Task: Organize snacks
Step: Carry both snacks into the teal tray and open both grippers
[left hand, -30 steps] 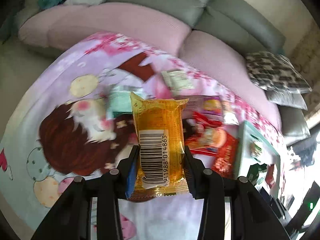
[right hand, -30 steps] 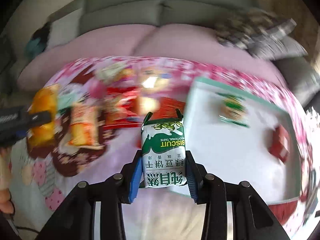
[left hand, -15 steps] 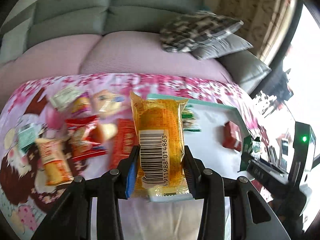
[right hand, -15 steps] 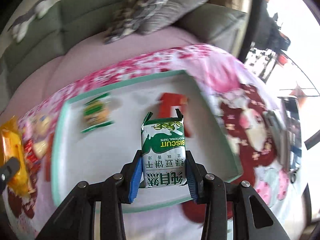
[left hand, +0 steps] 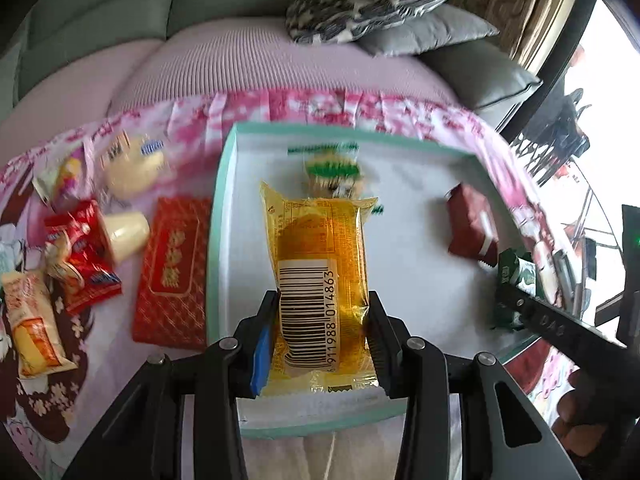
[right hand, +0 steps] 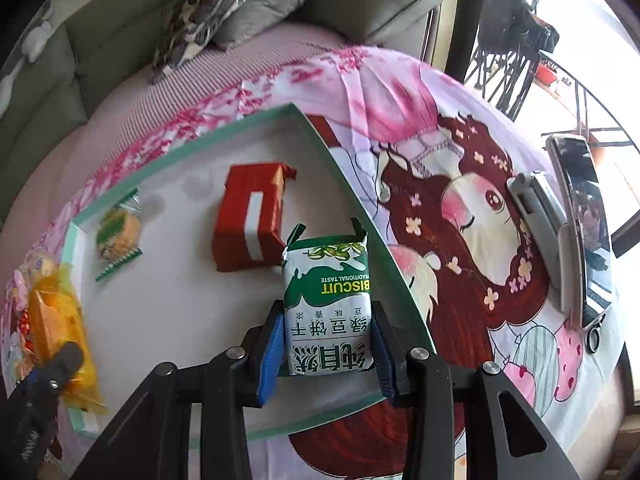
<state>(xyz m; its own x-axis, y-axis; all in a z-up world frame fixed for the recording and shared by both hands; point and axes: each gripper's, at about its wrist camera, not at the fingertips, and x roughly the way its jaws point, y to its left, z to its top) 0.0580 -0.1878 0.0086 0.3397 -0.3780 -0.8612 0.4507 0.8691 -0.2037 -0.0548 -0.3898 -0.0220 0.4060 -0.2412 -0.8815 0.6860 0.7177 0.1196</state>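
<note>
Left wrist view: yellow packet (left hand: 320, 276) pinched between the pads of the left gripper (left hand: 320, 336), barcode side up, held above the near half of the tray (left hand: 224, 184). A second ago this same packet hung over the loose pile on the cloth; now the tray fills the view beneath it. Grip unchanged.

Right wrist view: green biscuit pack (right hand: 328, 304) clamped in the right gripper (right hand: 326, 348), over the tray's near right corner, just inside the rim. A second ago it sat at the tray's left edge, so it too has swung across.

Already lying in the tray: a red pack (right hand: 250, 220) near the right side and a small green-striped snack (right hand: 118, 234) toward the far edge, well apart.

Outside, left of the tray on the patterned cloth (left hand: 100, 380): a red envelope-like pack (left hand: 174, 272), a red wrapper (left hand: 82, 256) and other pieces not yet moved.

Judgement: both carries have arrived; next is lowering and releasing, each clear of the two snacks already there. Several pieces remain, so the task is early.
</note>
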